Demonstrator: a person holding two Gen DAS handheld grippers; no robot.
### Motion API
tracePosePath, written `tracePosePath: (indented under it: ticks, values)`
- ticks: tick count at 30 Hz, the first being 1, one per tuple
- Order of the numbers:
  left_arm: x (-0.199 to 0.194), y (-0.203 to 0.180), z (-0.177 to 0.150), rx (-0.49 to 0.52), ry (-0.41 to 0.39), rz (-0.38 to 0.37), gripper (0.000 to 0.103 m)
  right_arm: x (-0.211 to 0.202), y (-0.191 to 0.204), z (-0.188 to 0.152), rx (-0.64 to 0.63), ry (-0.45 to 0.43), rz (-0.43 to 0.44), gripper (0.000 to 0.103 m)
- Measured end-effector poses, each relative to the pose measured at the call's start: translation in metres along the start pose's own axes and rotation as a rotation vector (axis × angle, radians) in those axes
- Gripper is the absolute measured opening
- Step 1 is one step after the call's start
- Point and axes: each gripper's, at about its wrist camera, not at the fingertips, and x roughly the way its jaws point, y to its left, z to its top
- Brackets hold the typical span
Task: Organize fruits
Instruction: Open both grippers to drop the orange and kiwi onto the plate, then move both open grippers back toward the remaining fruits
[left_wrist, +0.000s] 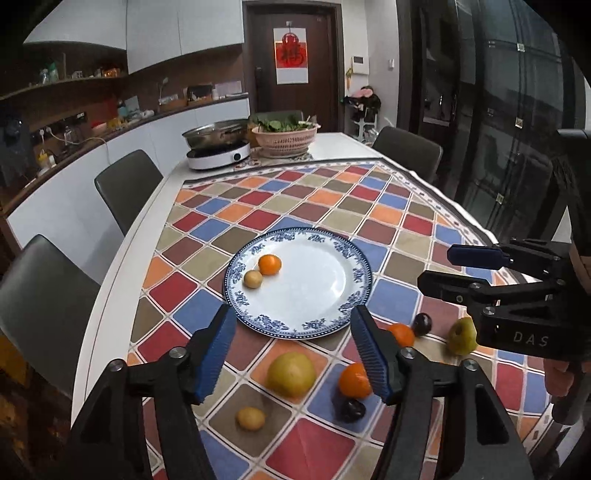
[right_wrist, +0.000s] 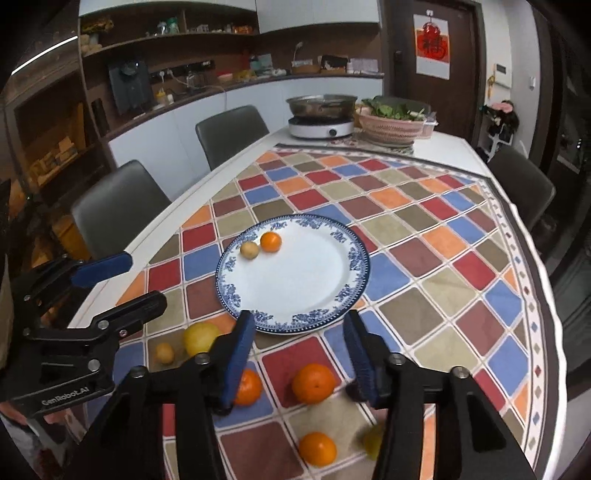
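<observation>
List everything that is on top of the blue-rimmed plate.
On the plate: a small orange and a small yellowish fruit, touching, near its left rim. The near rim is partly hidden by the jaws, so anything there is unseen.

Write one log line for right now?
left gripper: open, empty | right gripper: open, empty | plate: orange, small yellow fruit | rest on cloth

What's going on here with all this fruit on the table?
A person holding a gripper in each hand is gathering fruit onto the blue-rimmed plate. Two pieces are on it so far: a small orange and a small yellow fruit, side by side. The rest, oranges, yellow fruits and dark plums, lies loose on the checkered tablecloth in front of the plate. The left gripper and the right gripper are both open and empty, hovering above the loose fruit.
</observation>
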Motion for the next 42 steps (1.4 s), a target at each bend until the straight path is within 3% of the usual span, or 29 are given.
tracePosePath:
  ticks: [5,17,32,42]
  values:
    - [-0.016,-0.011,-0.011,0.018,-0.008,-0.002,0.074,-0.021,0.0,-0.012,0.012,-0.027,-0.012,0.053]
    - [-0.023,-0.028,-0.048,0.038,0.045,-0.034,0.077,-0.038,-0.002,-0.052,0.039,0.0,-0.036,0.053]
    - [0.007,-0.035,-0.087,0.068,0.156,-0.077,0.077,-0.015,-0.004,-0.099,0.068,0.131,-0.039,0.053]
    - [0.033,-0.036,-0.099,0.088,0.174,-0.128,0.077,0.005,-0.007,-0.114,0.074,0.182,-0.054,0.053]
